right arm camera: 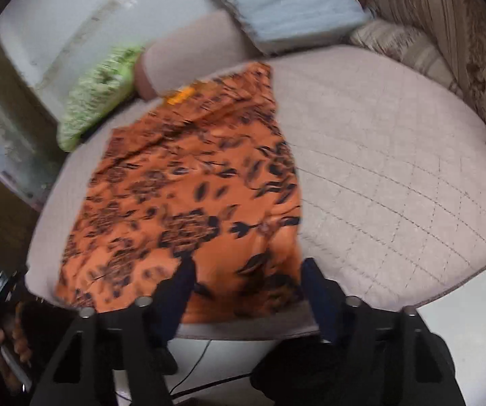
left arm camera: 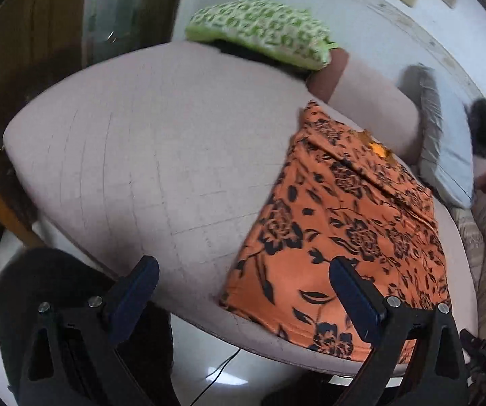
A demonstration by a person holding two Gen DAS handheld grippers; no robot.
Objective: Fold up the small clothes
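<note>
An orange garment with a black flower print [left arm camera: 344,220] lies flat on a pale quilted cushion [left arm camera: 141,152], its near hem at the cushion's front edge. My left gripper [left arm camera: 243,270] hangs open over the garment's near left corner, one finger above the cloth and the other above bare cushion. In the right wrist view, the garment [right arm camera: 182,196] is blurred. My right gripper [right arm camera: 248,270] stands open over its near right corner. The cloth lies under the gap, and neither pad visibly presses on it.
A green patterned pillow [left arm camera: 260,30] and a light blue pillow [right arm camera: 287,10] lie at the cushion's far side by the wall. Striped fabric [right arm camera: 446,34] sits at the right. A cable [right arm camera: 202,355] runs across the white floor below the front edge. A dark-clothed leg [left arm camera: 40,287] stands near left.
</note>
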